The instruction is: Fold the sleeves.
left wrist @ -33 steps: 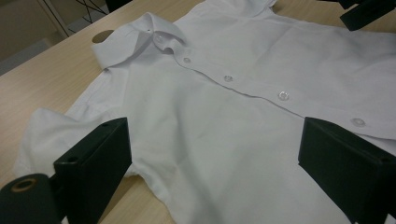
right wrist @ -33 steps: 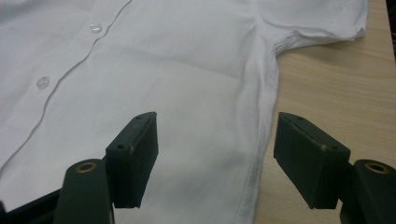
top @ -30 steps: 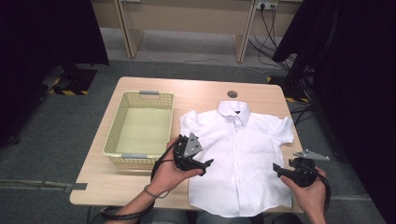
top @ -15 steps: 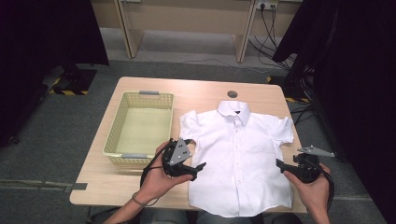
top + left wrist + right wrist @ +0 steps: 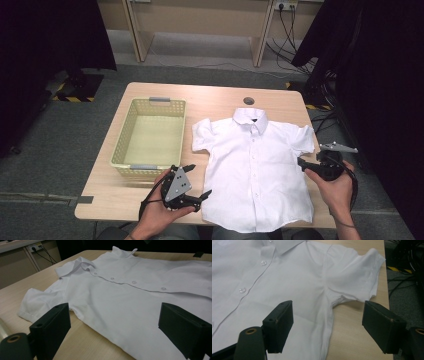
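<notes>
Across the right half of the surface (image 5: 150, 200) lies the white shirt (image 5: 255, 170), flat, buttoned, collar toward the far edge, both short sleeves spread out. Since a second ago the left tool (image 5: 197, 181) has drawn back toward the near edge and now sits low by the shirt's lower left side, near the hem. The right tool (image 5: 302, 163) has lifted a little and slid up along the right side seam, toward the sleeve. Its jaws have just been opening, and nothing is between them: in the right gripper view the right tool (image 5: 327, 325) stands wide apart over the seam just below the armpit. In the left gripper view the left tool (image 5: 113, 325) is likewise spread wide, unloaded, facing the shirt's side edge below the sleeve. Both look lined up to take hold of the garment's sides, probably for a first fold; no grip is made yet. Left of the shirt, just apart from it, the yellow basket (image 5: 125, 135) holds nothing.
</notes>
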A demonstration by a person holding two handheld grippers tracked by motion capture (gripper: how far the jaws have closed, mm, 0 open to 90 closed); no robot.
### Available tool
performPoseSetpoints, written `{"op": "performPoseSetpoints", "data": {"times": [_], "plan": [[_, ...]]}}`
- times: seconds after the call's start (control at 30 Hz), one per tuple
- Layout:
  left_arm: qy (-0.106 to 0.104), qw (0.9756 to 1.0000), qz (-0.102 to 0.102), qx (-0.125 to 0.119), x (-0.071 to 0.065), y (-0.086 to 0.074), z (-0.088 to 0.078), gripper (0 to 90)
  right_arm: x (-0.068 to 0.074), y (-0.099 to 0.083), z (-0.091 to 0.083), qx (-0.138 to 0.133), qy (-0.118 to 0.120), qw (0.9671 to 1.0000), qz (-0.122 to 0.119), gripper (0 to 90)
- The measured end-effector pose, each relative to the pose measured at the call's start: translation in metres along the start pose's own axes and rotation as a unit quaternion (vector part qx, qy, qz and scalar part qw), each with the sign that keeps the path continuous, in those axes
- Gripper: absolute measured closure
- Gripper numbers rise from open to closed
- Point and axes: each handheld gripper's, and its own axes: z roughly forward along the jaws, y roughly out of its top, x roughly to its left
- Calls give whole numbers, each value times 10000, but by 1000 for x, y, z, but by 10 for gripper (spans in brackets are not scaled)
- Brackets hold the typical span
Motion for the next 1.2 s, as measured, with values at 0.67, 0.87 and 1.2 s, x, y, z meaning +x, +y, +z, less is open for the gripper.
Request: {"op": "performPoseSetpoints", "data": {"times": [0.67,0.87,1.2], "plan": [[159,9997,-74,-147,1,-27,-1,104,-23,31,23,104,-299,9994,103,251],[126,9998,-120,-118,1,-33,1,104,-27,37,28,145,-344,9992,132,251],[157,9997,-152,-142,1,-34,1,103,-37,49,40,226,-447,9987,116,259]]}}
